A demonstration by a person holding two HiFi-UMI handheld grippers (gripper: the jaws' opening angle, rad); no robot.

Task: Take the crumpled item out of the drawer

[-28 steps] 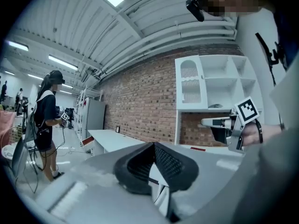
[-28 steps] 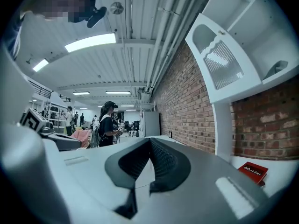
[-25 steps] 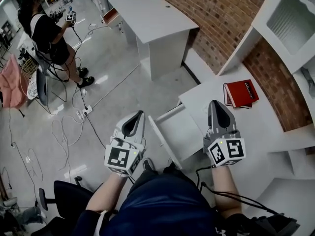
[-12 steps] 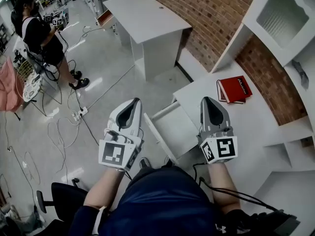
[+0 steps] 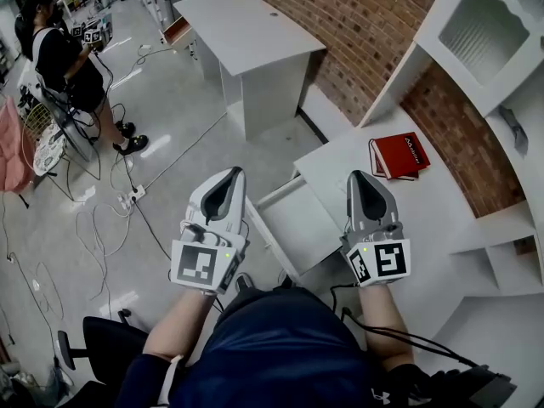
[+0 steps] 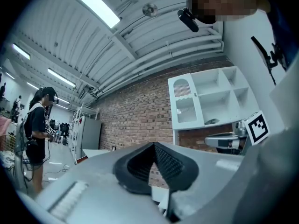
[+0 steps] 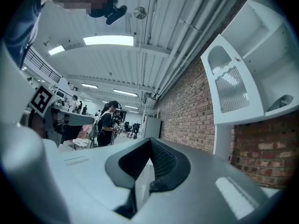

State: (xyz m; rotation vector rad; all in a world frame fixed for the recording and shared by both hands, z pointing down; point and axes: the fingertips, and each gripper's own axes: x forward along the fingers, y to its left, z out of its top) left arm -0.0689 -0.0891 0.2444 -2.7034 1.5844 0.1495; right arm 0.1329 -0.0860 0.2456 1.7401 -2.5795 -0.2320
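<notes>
Claws both clenched, empty: left claw (image 5: 229, 178) and right claw (image 5: 363, 181) rose slightly; drawer (image 5: 299, 228) between them seemingly bare.

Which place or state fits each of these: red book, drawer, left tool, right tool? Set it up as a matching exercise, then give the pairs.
Column one:
1. red book
2. drawer
3. left tool
4. right tool

Column two:
A. pulled open
B. shut, left of the drawer
C. lying on the white desk
D. shut, over the desk's front part

Pairs: 1-C, 2-A, 3-B, 4-D.
</notes>
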